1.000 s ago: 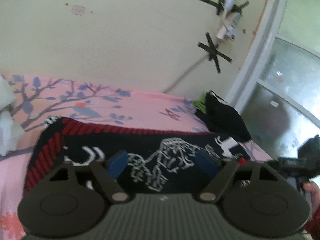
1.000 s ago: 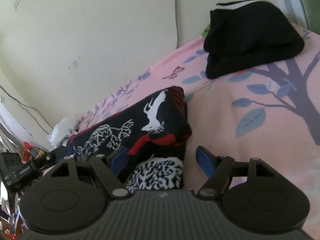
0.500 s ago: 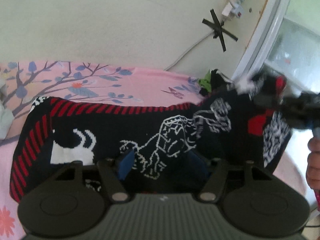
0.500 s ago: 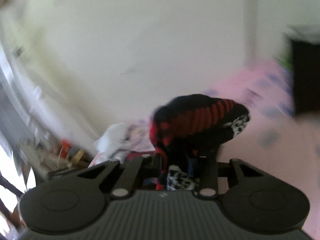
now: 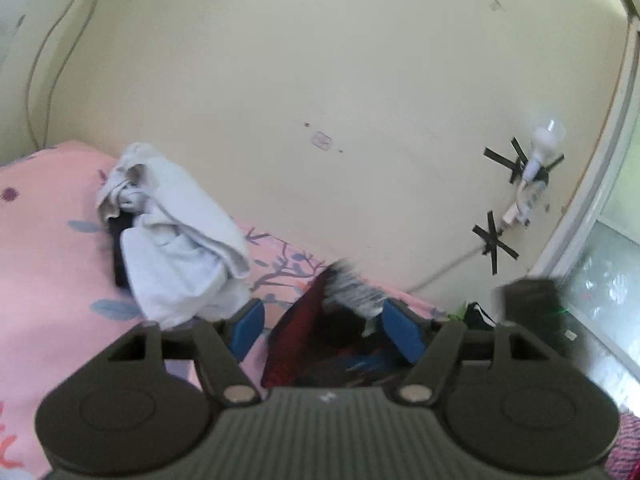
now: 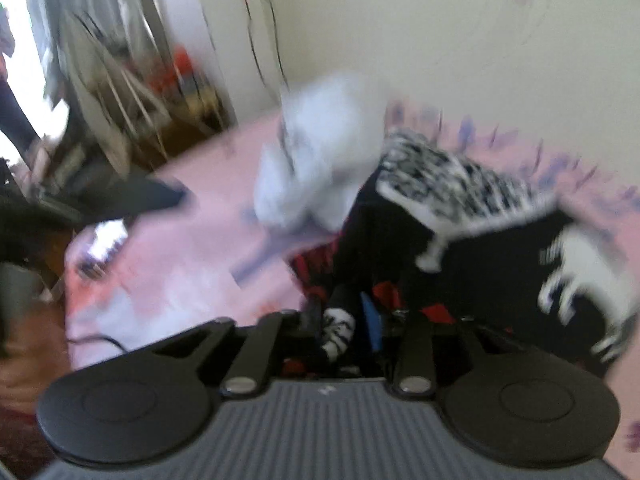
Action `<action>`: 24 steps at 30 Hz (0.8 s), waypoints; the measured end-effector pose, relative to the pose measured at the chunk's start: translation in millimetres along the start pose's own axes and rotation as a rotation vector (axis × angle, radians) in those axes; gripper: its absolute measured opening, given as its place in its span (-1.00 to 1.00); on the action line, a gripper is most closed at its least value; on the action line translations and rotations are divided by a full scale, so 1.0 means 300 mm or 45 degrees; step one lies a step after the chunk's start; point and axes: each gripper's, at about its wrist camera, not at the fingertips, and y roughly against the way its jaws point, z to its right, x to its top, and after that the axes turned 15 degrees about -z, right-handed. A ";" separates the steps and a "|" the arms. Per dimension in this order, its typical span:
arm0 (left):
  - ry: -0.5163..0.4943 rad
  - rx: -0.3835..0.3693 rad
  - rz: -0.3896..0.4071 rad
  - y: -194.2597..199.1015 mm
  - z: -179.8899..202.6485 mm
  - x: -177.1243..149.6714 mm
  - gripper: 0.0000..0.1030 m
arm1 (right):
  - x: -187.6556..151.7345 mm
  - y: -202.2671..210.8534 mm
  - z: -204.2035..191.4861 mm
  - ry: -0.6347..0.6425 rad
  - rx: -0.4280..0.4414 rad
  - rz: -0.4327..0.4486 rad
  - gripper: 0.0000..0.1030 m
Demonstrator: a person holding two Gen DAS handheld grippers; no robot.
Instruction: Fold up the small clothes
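Observation:
A black knitted sweater [image 6: 480, 240] with red stripes and white patterns lies bunched on the pink bed sheet [image 6: 180, 248], blurred by motion. My right gripper [image 6: 344, 320] is shut on a fold of it, though its jaws are starting to open. In the left wrist view the same sweater [image 5: 296, 344] shows red and black between the blue pads. My left gripper [image 5: 325, 332] is opening; its left pad stands clear of the cloth. A crumpled pile of white clothes [image 5: 176, 240] sits just beyond, also seen as the white pile [image 6: 316, 164] next to the sweater.
The cream wall [image 5: 320, 80] runs close behind the bed, with a taped bulb and cable [image 5: 540, 148]. A window frame [image 5: 592, 200] stands at the right, dark folded clothes [image 5: 476, 316] below it. Clutter [image 6: 120, 92] lies past the bed's left edge; a dark object [image 6: 132, 196] lies near it.
My right gripper closed on the sweater's end and swept it across towards the white pile. My left gripper narrowed on the sweater, then widened, and its view swung left to the white clothes.

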 end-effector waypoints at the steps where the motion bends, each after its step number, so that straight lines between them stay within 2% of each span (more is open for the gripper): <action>1: 0.002 0.001 -0.004 -0.002 -0.003 -0.005 0.42 | -0.008 -0.001 -0.002 0.008 0.039 0.048 -0.11; 2: -0.003 0.002 -0.010 -0.006 -0.002 -0.011 0.44 | -0.001 0.009 -0.007 0.022 0.125 0.023 0.44; 3: -0.011 0.001 -0.014 -0.014 -0.001 -0.008 0.52 | 0.003 0.034 -0.012 0.028 0.191 0.020 0.48; 4: -0.023 -0.001 -0.017 -0.021 0.002 -0.008 0.60 | -0.010 0.069 -0.018 0.044 0.232 0.036 0.45; 6: -0.047 -0.008 -0.018 -0.033 0.015 -0.007 0.68 | -0.040 0.146 -0.024 0.095 0.250 0.074 0.22; 9: -0.080 -0.010 -0.043 -0.062 0.042 -0.018 0.72 | -0.069 0.284 0.016 0.117 0.179 0.180 -0.02; 11: -0.083 -0.009 -0.081 -0.098 0.049 -0.020 0.73 | -0.051 0.348 0.048 0.098 0.069 0.247 -0.07; 13: -0.083 -0.022 -0.132 -0.142 0.067 -0.024 0.73 | -0.008 0.364 0.087 0.051 0.026 0.269 -0.13; 15: -0.114 -0.022 -0.154 -0.171 0.099 -0.035 0.70 | 0.046 0.338 0.137 0.007 0.036 0.263 -0.16; 17: -0.158 0.028 -0.193 -0.204 0.134 -0.048 0.41 | 0.095 0.260 0.177 -0.025 0.054 0.203 -0.18; 18: -0.186 0.073 -0.241 -0.230 0.148 -0.056 -0.04 | 0.122 0.198 0.197 -0.035 0.044 0.147 -0.18; 19: -0.205 0.130 -0.299 -0.261 0.155 -0.066 -0.38 | 0.134 0.133 0.215 -0.037 0.022 0.085 -0.19; 20: -0.210 0.210 -0.357 -0.297 0.152 -0.079 -0.47 | 0.140 0.069 0.217 -0.028 -0.019 0.054 -0.28; 21: -0.210 0.258 -0.377 -0.314 0.142 -0.091 -0.51 | 0.139 0.029 0.228 -0.019 -0.060 0.067 -0.51; 24: -0.197 0.273 -0.369 -0.309 0.121 -0.106 -0.50 | 0.158 0.000 0.247 -0.070 -0.066 0.077 -0.51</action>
